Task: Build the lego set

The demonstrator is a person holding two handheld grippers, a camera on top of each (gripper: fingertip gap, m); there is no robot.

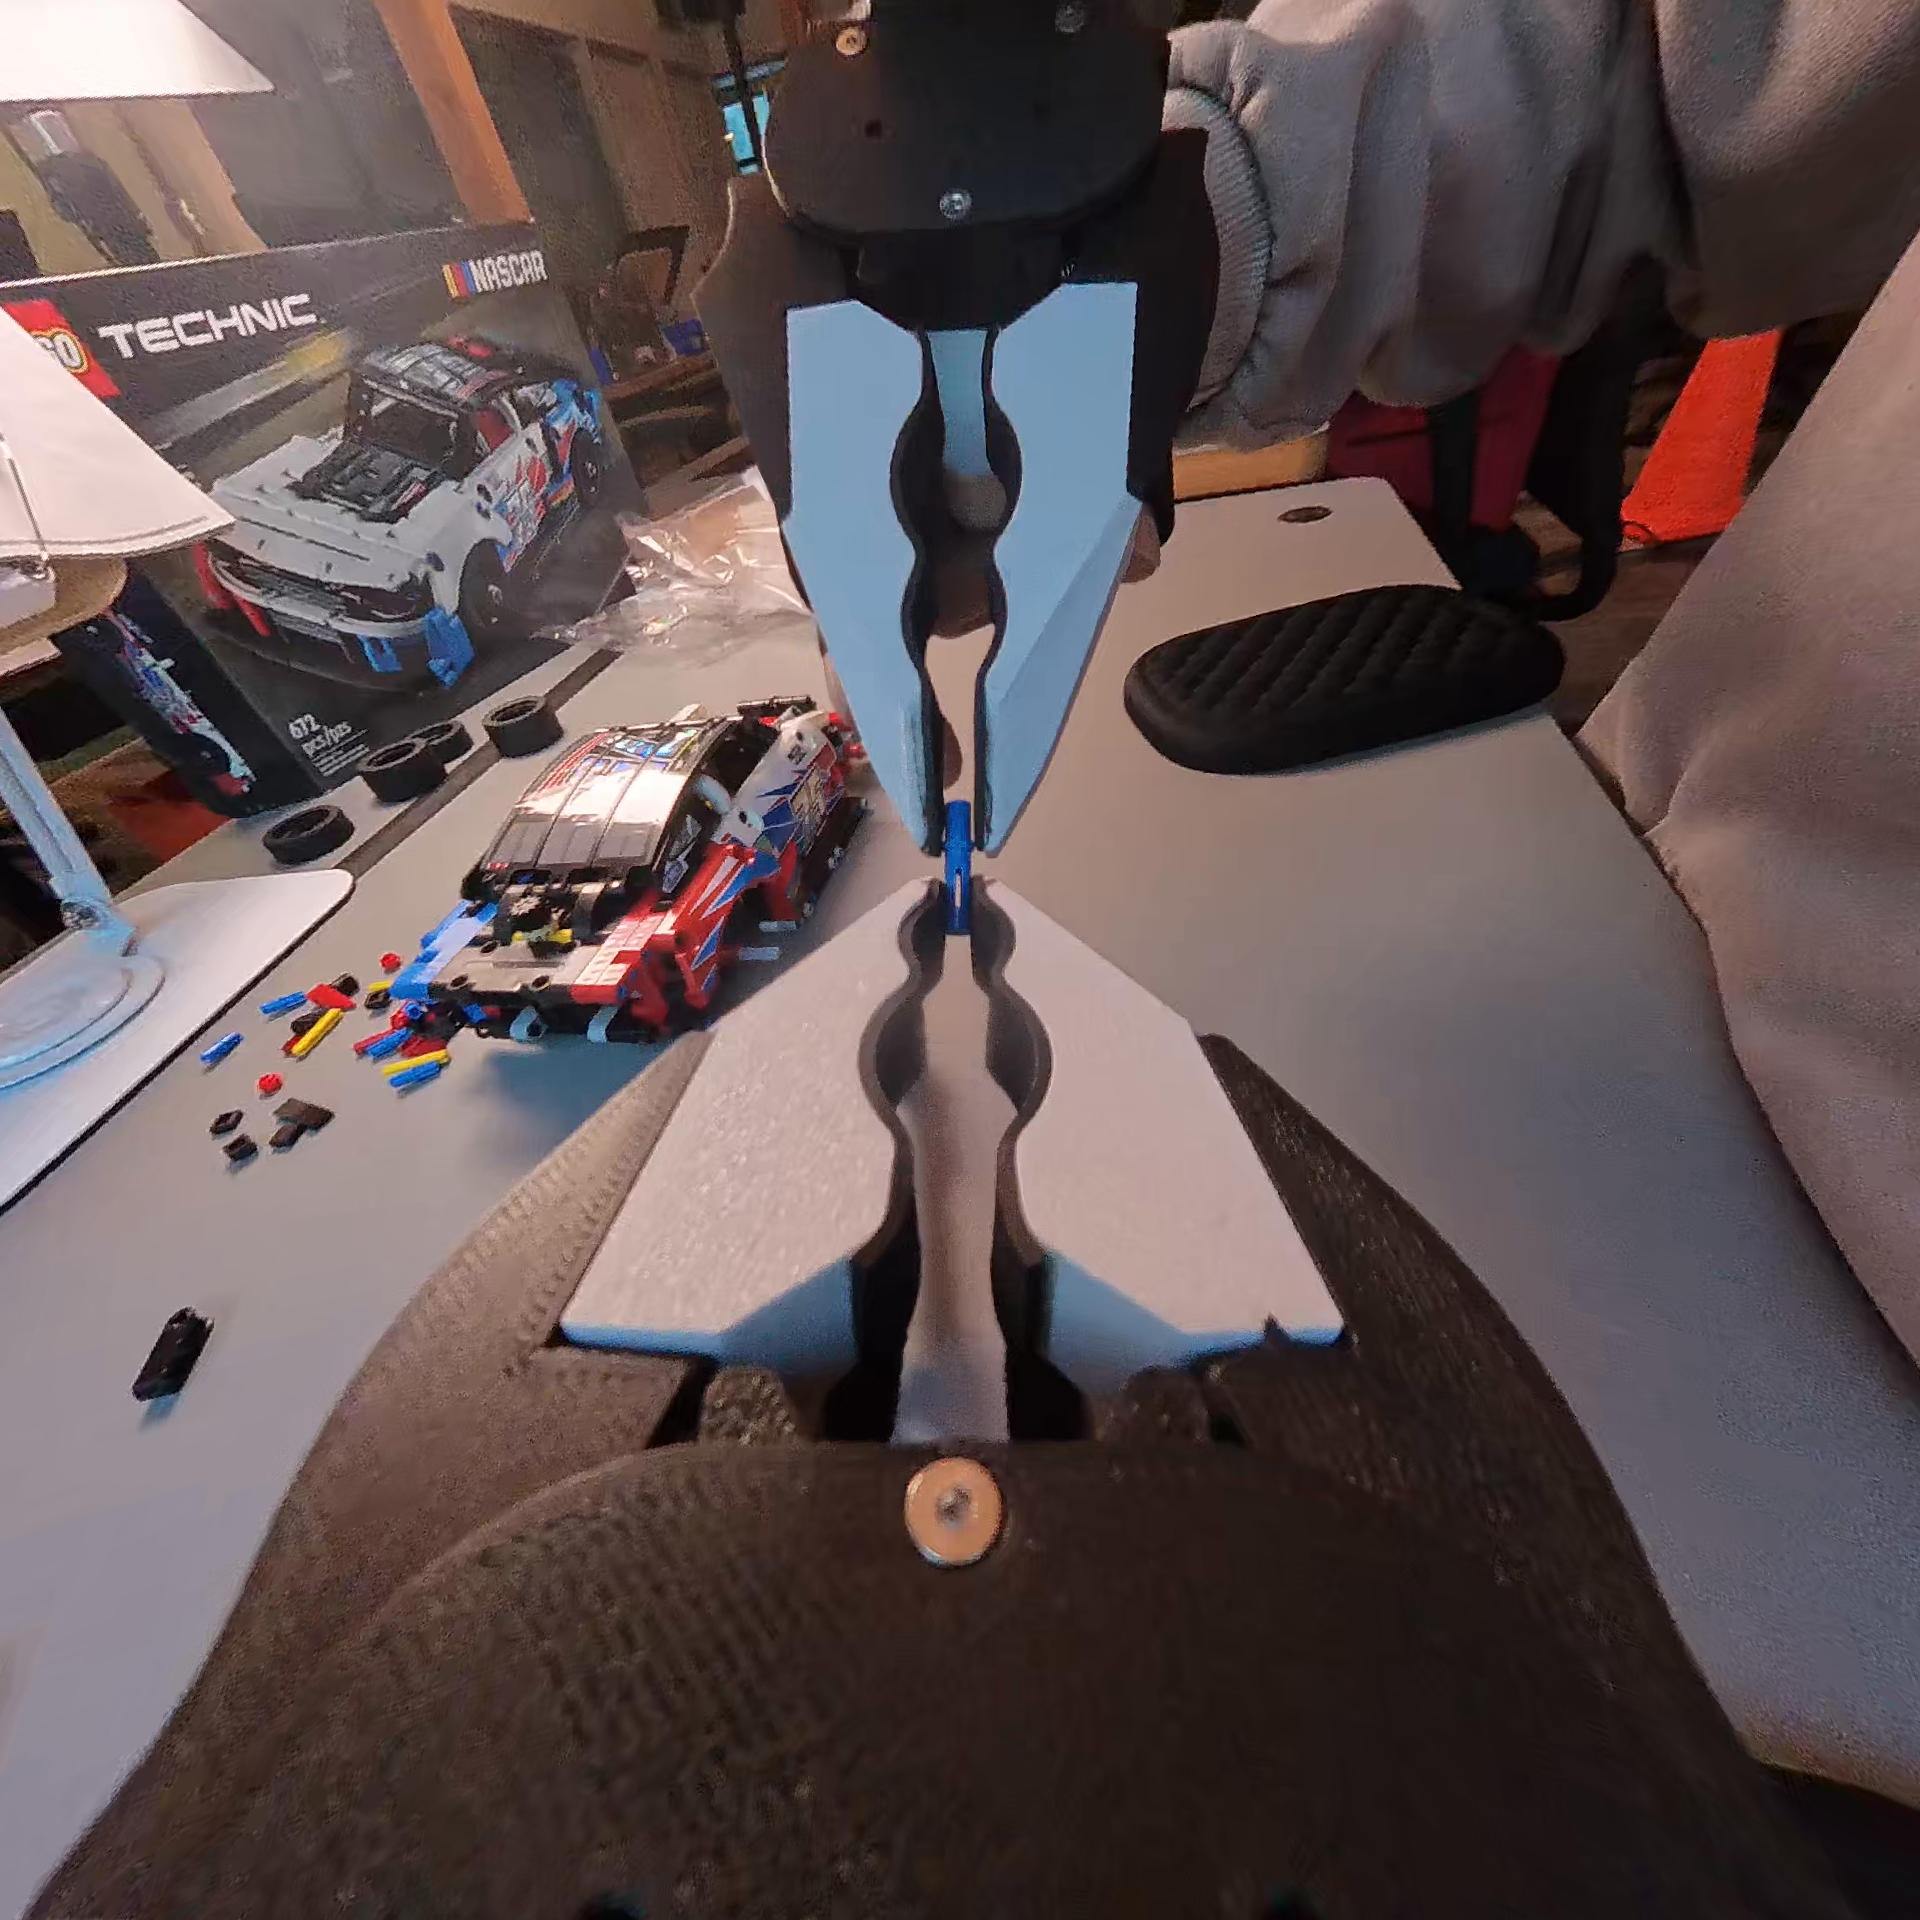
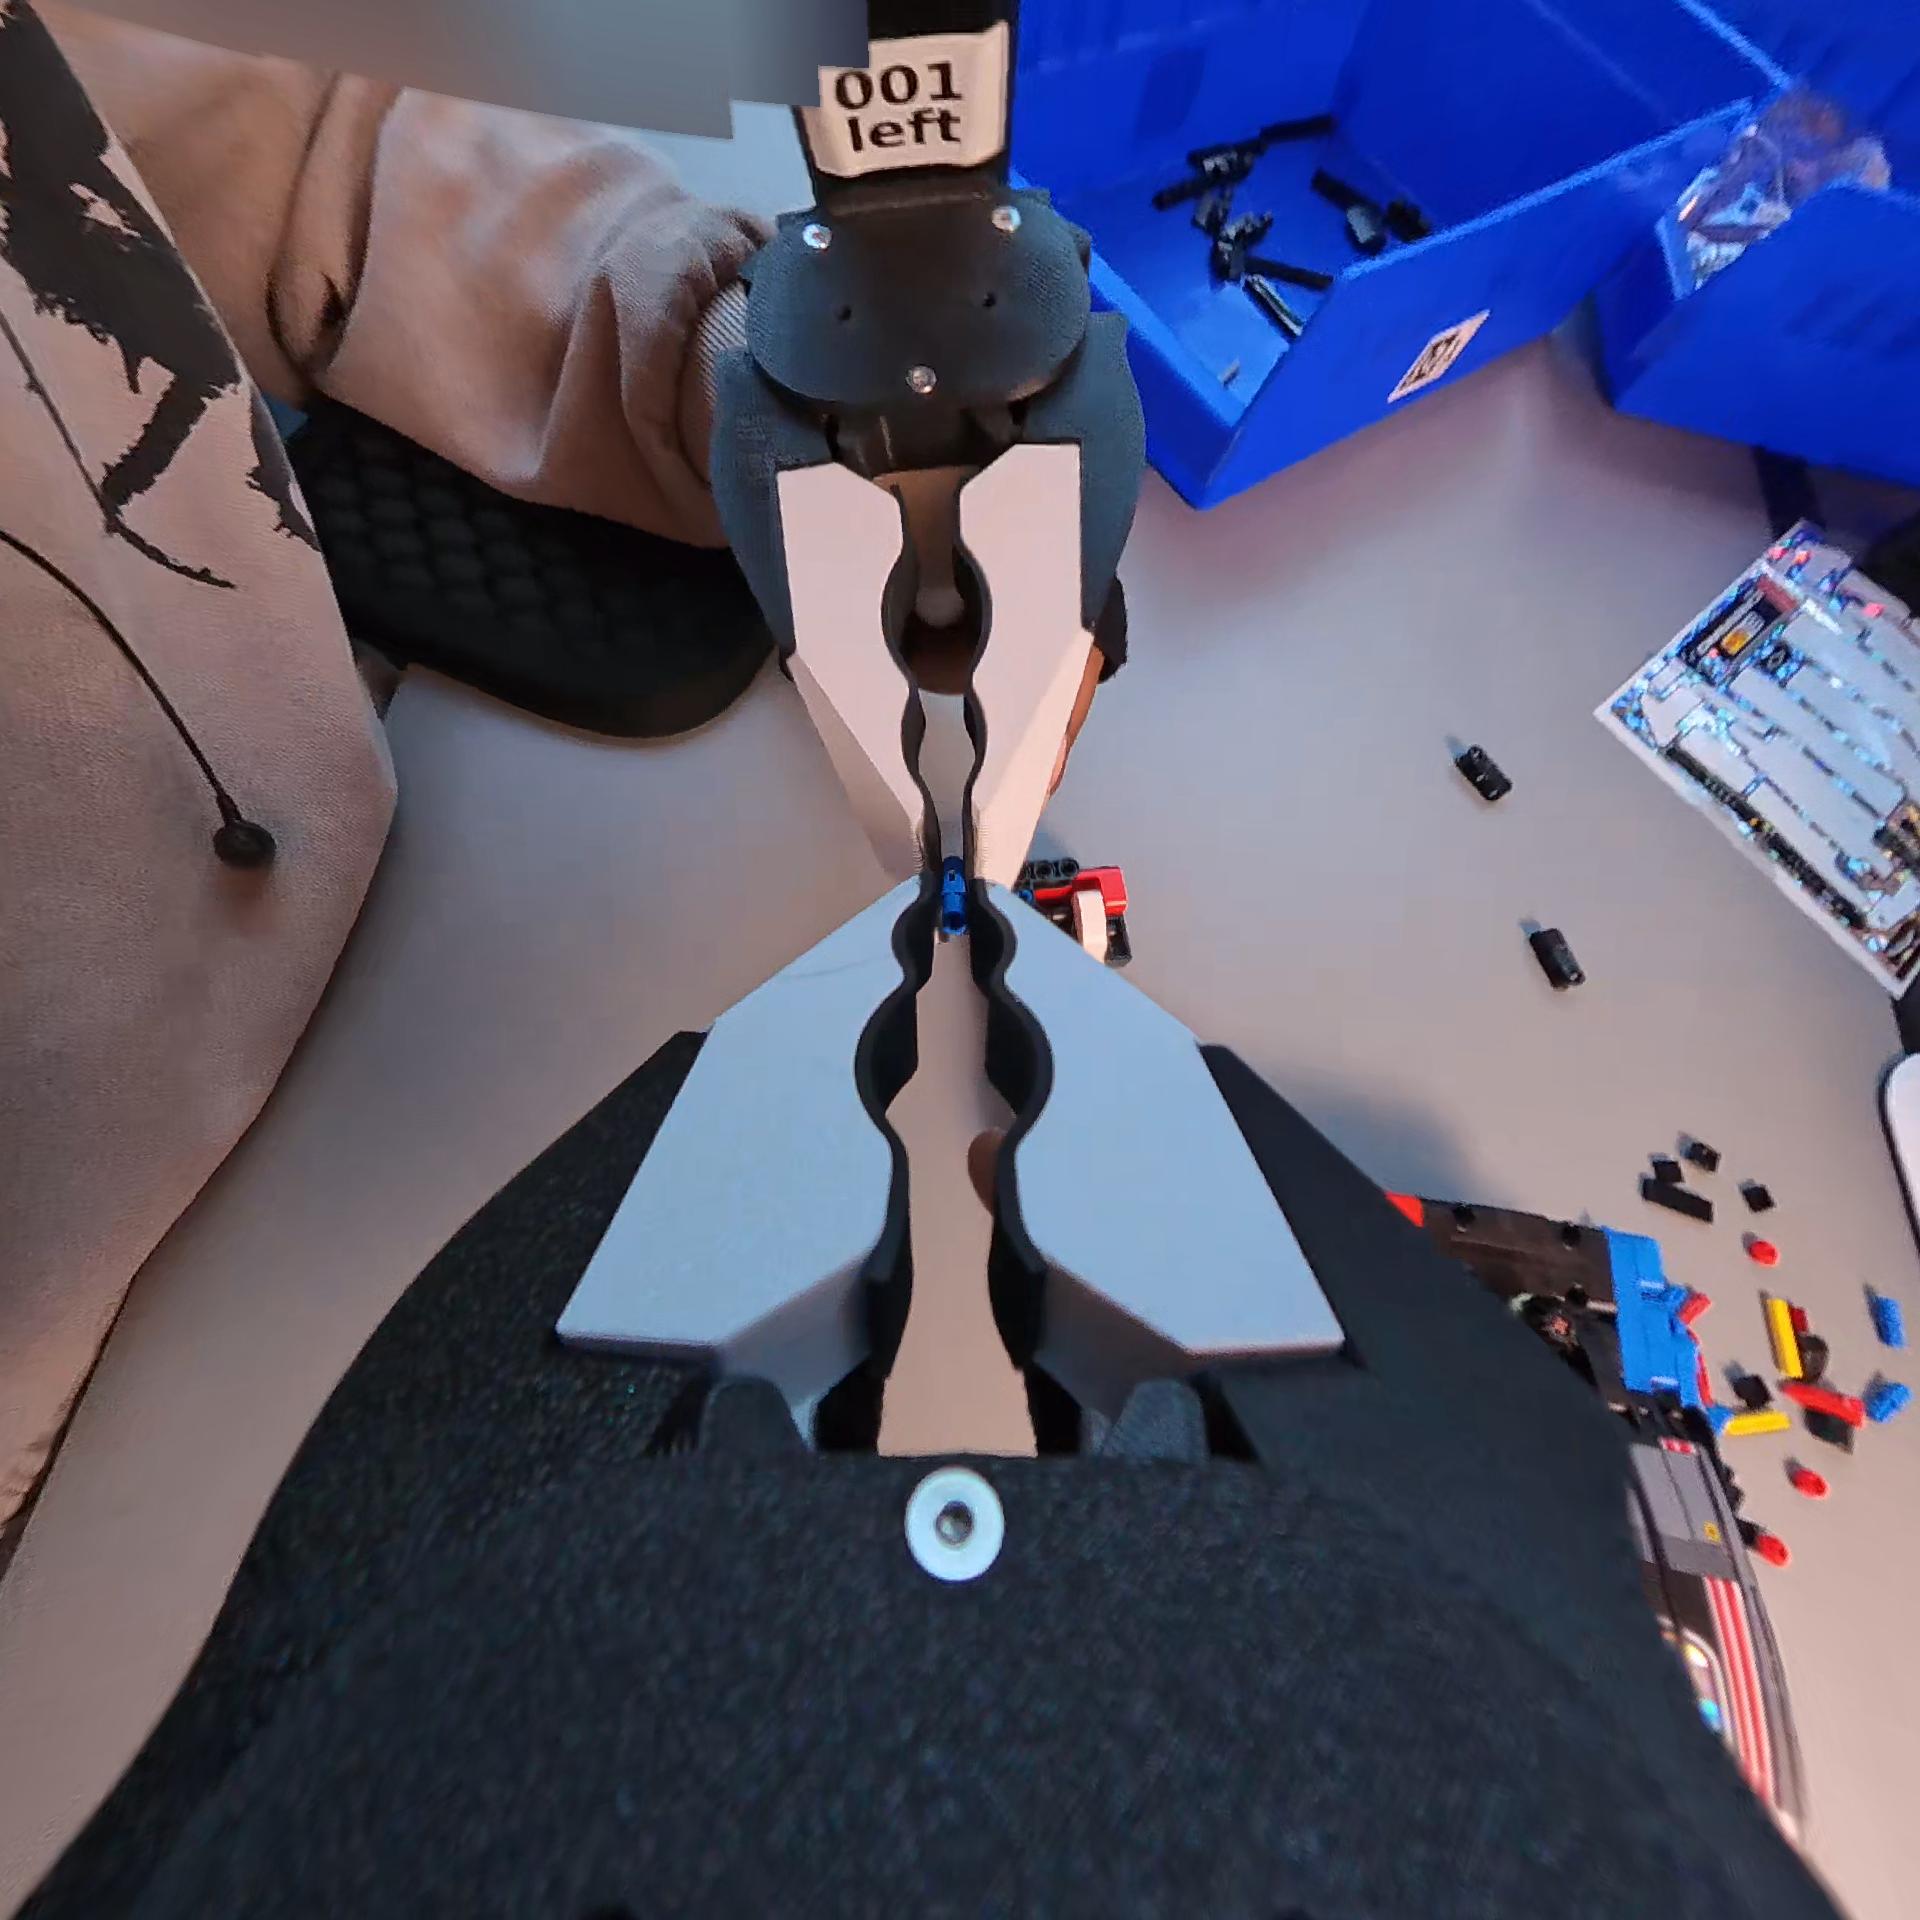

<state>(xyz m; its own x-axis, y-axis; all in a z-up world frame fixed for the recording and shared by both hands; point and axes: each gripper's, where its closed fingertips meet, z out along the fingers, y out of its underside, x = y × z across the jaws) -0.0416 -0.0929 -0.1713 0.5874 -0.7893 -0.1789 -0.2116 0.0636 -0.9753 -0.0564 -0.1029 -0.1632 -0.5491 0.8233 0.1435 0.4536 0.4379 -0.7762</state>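
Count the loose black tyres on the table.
4 tyres, all in front of the box: one nearest the car, a pair side by side left of it, one farther left toward the lamp base. More may be hidden.

Workshop desk — blue parts bins [image 2: 1351, 343], desk lamp [image 1: 62, 935], timber framing.

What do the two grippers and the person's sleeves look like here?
Both the left gripper and right gripper have pale grey wedge-shaped fingers with wavy black inner pads, set in textured black printed bodies with silver screws. The left carries a white label. The sleeves are grey-beige sweatshirt fabric with ribbed cuffs.
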